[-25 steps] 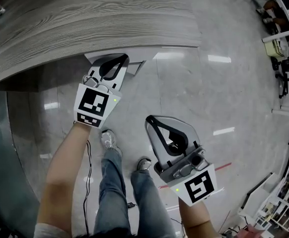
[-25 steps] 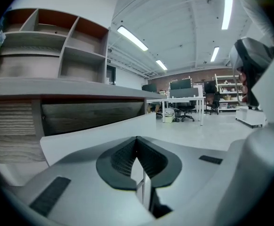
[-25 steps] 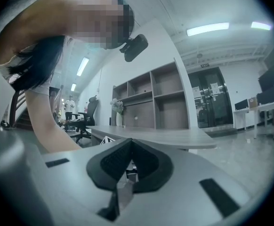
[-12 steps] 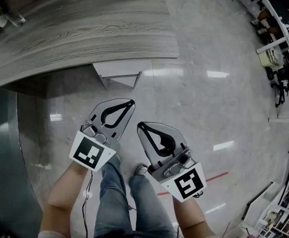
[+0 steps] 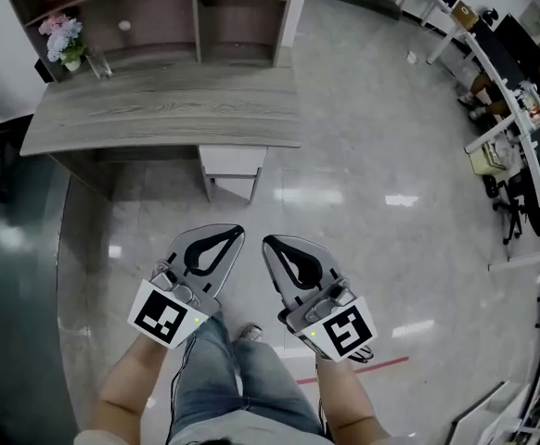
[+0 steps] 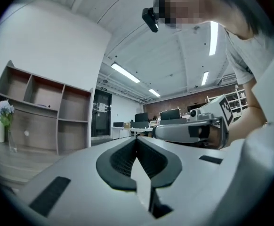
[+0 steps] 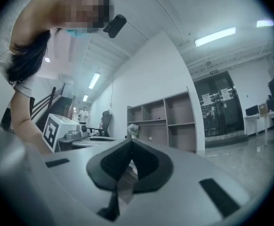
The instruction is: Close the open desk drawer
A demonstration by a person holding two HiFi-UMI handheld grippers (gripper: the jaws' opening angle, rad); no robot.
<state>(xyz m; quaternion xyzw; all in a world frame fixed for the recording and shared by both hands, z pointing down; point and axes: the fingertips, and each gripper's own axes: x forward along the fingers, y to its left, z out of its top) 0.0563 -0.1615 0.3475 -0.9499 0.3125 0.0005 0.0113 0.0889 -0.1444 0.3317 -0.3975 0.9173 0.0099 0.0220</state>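
The grey wooden desk (image 5: 159, 109) stands ahead. Its white drawer unit (image 5: 232, 162) shows just below the front edge, sticking out a little past the top. Both grippers hang over the floor, well short of the desk and apart from the drawer. My left gripper (image 5: 239, 232) is shut with nothing in it, its tips meeting (image 6: 137, 138). My right gripper (image 5: 267, 242) is beside it, also shut and empty (image 7: 130, 141). Each gripper view shows the other gripper at its side: the right one (image 6: 189, 130) and the left one (image 7: 75, 136).
A wooden shelf unit (image 5: 159, 3) backs the desk, with a vase of flowers (image 5: 66, 40) on the desk's far left corner. Office desks and chairs (image 5: 502, 91) line the right side. The person's legs (image 5: 233, 387) stand on polished floor near a red floor line (image 5: 381, 364).
The left gripper, at the drawer front a second ago, has pulled back toward the person. The view has backed away from the desk and both grippers now sit side by side.
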